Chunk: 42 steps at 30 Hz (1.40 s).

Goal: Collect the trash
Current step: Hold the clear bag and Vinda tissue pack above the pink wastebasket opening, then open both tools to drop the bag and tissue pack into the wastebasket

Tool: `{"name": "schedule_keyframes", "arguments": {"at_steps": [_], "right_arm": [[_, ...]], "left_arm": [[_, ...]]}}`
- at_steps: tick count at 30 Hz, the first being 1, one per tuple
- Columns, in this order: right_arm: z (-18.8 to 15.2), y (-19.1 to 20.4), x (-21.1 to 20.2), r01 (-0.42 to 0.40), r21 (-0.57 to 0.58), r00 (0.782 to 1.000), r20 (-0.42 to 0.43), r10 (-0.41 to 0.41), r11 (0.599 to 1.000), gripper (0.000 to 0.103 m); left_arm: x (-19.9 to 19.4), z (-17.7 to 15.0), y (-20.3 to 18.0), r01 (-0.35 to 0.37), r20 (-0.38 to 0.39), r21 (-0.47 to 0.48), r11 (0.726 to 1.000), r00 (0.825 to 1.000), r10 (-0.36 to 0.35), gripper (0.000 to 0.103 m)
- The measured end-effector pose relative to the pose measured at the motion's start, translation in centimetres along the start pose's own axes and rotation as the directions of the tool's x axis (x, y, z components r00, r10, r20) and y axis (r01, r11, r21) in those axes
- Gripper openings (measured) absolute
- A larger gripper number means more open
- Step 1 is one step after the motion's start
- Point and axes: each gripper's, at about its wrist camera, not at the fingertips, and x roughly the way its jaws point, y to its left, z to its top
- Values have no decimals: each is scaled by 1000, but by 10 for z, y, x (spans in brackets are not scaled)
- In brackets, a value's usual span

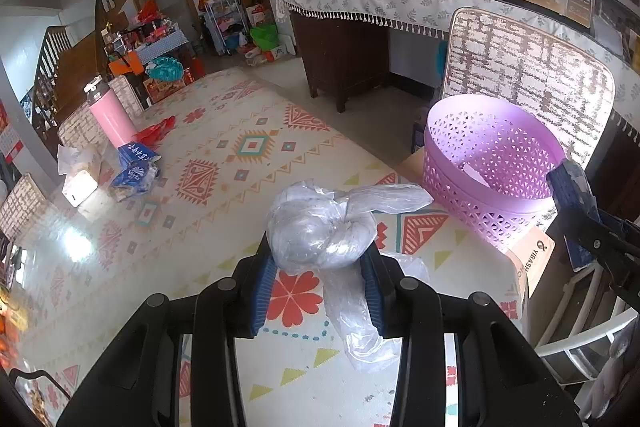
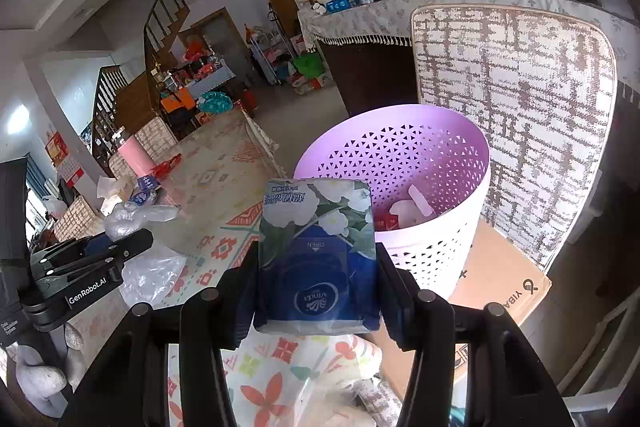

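Observation:
My left gripper [image 1: 320, 253] is shut on a crumpled clear plastic bag [image 1: 316, 227], whose tail hangs down between the blue pads. My right gripper [image 2: 316, 257] is shut on a blue tissue pack [image 2: 316, 267] with white flowers printed on it. Just beyond and to the right of both stands a purple perforated basket [image 1: 472, 203] [image 2: 432, 255], with a few scraps of paper and a red wrapper inside. In the right wrist view, the left gripper [image 2: 100, 247] with the plastic bag [image 2: 132, 215] shows at the left. In the left wrist view, the right gripper [image 1: 576, 195] enters at the right edge.
The basket rests on a cardboard box [image 2: 500, 287] at the edge of a table with a patterned cloth [image 1: 224, 187]. Far left on it are a pink bottle [image 1: 110, 115], blue tissue packs [image 1: 136, 167], a red wrapper [image 1: 156, 131] and crumpled paper. A woven chair back [image 1: 528, 75] rises behind the basket.

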Motion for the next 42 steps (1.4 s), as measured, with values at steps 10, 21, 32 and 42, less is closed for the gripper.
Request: {"name": "schedule_keyframes", "arguments": {"at_steps": [10,21,32,42], "right_arm": [[4,-7,7,6,8,1000,-10,-6,1000,57],[13,-23,20,23,23,1000,-18,-23,999,57],[44,-36,26,74,5,997,26,-74,997,57],[70,-48,38,134,-17,990,44,-133,991,58]], "left_arm": [[6,1,-6,9,-17,12,1000,1000,-9,38],[31,19,-18,37,-43,31,999,998,-35,38],[41,58,-39,107,-21,55,993,994,-106,38],[57,107,-83,237,-2,115,965,971,-239,38]]}}
